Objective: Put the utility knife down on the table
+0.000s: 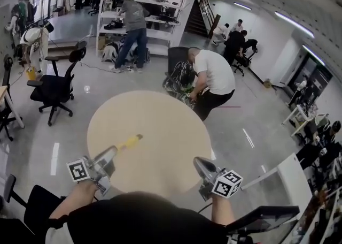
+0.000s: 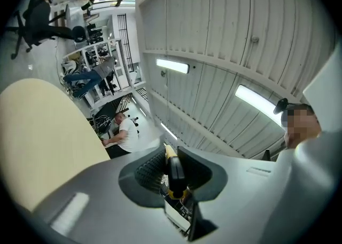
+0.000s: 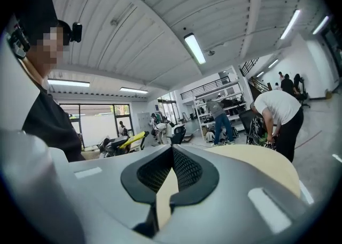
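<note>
I've got the left gripper (image 1: 113, 153) jaws pinching the yellow utility knife (image 1: 130, 142), its tip out over the near-left part of the round counter (image 1: 165, 114). My right gripper (image 1: 201, 165) is at the near-right edge, jaws pressed together, nothing between.

utility knife (image 1: 130, 142): rear is hiding inside the left gripper (image 1: 114, 152)
worktop (image 1: 155, 125): near edge is vanishing behind the person (image 1: 149, 219)
</note>
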The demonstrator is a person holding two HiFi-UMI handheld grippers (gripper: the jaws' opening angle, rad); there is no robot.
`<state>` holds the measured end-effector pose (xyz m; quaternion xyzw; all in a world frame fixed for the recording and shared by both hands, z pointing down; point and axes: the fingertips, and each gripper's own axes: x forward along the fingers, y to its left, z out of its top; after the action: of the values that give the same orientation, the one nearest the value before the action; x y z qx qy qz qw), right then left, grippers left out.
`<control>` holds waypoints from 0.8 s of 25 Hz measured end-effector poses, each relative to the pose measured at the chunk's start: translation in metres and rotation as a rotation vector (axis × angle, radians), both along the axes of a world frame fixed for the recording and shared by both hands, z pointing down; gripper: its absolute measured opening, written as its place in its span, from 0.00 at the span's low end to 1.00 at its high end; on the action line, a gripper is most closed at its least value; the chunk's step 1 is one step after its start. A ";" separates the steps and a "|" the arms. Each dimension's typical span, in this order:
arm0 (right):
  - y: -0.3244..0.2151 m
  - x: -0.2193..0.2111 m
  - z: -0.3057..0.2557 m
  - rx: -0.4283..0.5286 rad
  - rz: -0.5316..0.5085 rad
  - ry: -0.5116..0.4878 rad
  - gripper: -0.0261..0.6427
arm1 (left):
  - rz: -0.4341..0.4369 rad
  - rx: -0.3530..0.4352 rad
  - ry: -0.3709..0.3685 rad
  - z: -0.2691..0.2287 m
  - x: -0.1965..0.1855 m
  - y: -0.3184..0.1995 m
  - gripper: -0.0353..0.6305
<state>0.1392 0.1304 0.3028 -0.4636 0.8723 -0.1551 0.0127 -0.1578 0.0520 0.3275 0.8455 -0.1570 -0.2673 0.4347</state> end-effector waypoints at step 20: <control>-0.118 -0.073 0.002 -0.060 0.064 0.045 0.06 | 0.082 -0.054 0.043 0.031 -0.058 -0.138 0.15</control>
<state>0.0660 0.0120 0.3045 -0.4949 0.8520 -0.1703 -0.0158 -0.2160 -0.0863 0.3588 0.8331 -0.1202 -0.2633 0.4713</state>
